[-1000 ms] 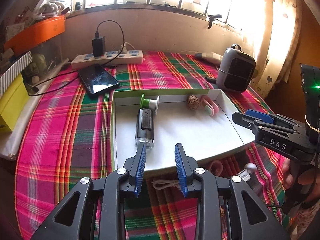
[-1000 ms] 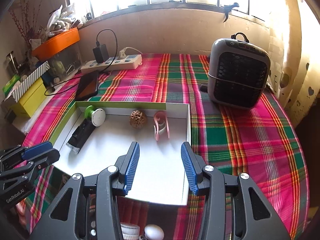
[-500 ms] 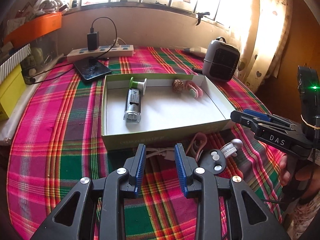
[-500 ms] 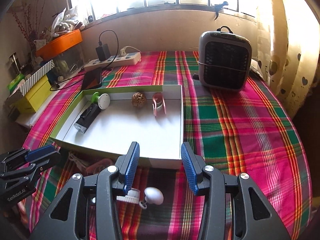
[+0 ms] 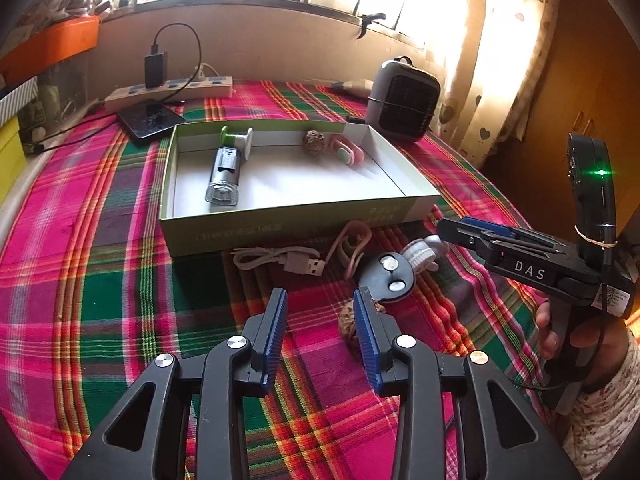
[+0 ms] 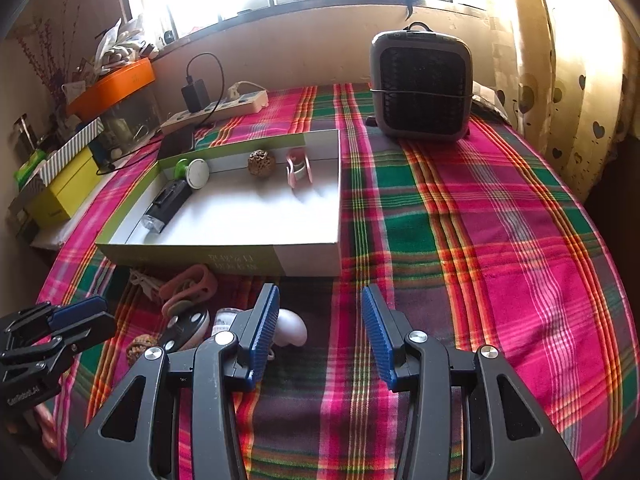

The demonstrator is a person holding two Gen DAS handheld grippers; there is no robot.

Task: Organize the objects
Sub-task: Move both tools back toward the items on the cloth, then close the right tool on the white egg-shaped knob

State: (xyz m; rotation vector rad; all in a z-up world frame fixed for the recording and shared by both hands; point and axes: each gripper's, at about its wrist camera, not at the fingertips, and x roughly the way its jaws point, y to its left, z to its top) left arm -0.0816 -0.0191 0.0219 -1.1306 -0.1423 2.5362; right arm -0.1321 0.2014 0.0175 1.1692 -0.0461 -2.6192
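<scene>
A: How are the two tools held?

B: The left gripper hangs low over the plaid cloth, jaws spread and empty, aimed at the box. The right gripper is level beside it, also spread with nothing between its blue pads; the person's right hand wraps its handle.

A: What lies nearest?

B: A brown walnut just by the left gripper's right finger, then a black key fob, a white round-headed brush, a pink strap and a grey USB cable with its plug pointing right, all near the box's front wall.

A: And inside the box?

B: A flashlight lies lengthwise, lens toward the grippers, touching a green-and-white spool. A second walnut and a pink clip sit at the far wall.

A: Any writing?

B: "DAS" on the right gripper; the box print is unreadable.
</scene>
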